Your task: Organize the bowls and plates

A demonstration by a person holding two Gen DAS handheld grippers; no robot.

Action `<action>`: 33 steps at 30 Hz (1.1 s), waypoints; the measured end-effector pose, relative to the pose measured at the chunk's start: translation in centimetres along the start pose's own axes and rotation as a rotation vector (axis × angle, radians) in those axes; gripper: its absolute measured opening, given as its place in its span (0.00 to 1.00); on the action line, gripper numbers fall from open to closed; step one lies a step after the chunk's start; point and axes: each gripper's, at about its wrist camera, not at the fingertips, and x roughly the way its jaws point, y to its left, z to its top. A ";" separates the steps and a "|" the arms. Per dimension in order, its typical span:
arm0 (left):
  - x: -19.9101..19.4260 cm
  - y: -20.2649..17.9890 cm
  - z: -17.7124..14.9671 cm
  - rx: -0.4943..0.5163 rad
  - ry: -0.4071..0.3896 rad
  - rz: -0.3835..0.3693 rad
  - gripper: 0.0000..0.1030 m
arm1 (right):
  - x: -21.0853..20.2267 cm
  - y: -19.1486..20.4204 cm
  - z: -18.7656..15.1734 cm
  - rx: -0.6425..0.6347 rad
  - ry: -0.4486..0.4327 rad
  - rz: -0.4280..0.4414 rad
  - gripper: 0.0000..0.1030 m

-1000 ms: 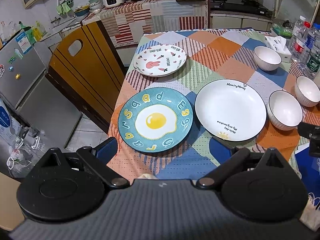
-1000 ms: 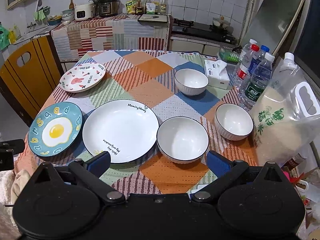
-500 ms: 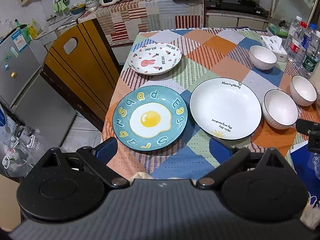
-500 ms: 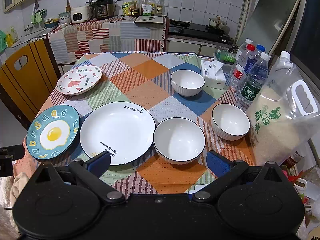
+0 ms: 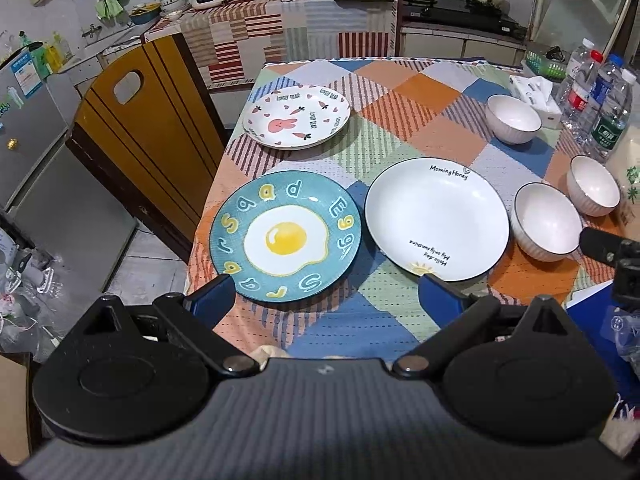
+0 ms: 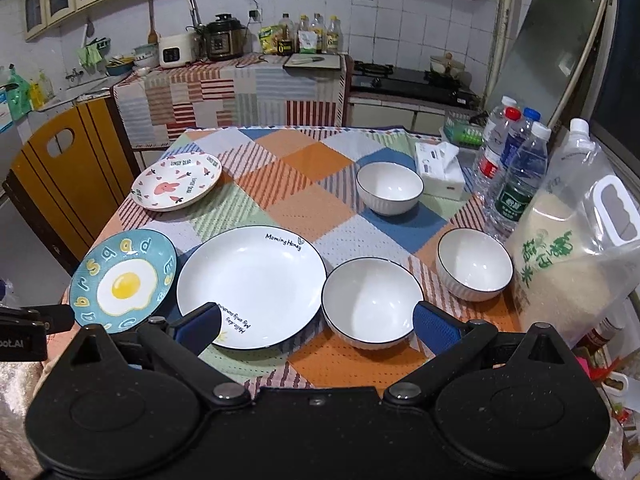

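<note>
- We hold the left gripper (image 5: 324, 294) above the near edge of the table (image 5: 412, 92), its blue fingers (image 5: 210, 298) spread wide with nothing between them.
- Just beyond its fingertips lies the teal fried-egg plate (image 5: 286, 237), flat on the patchwork tablecloth (image 5: 360, 320).
- Right of that plate, rims almost touching, sits the large white plate (image 5: 437, 218) lettered "Morning Honey".
- Farther back on the left side sits the white rabbit plate (image 5: 297, 116), apart from the other two.
- We hold the right gripper (image 6: 316, 326) over the near edge too, jaws wide and empty; one finger (image 6: 198, 326) overlaps the white plate's near rim in view, the other (image 6: 436, 330) the near bowl (image 6: 372, 302).
- That near bowl sits just beside the white plate; a second bowl (image 6: 474, 264) stands to its right and a third bowl (image 6: 389, 188) farther back, all upright and empty.
- Along the right edge crowd a bag of rice (image 6: 576, 248), several water bottles (image 6: 520, 184) and a tissue box (image 6: 440, 172); the rice bag stands just beside the second bowl.
- A yellow wooden chair (image 5: 148, 128) stands against the table's left side, next to the rabbit plate.
</note>
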 end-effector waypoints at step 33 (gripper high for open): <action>6.2 0.6 4.6 0.200 -0.018 -0.216 0.93 | 6.9 -1.5 -2.0 0.053 -0.012 0.326 0.89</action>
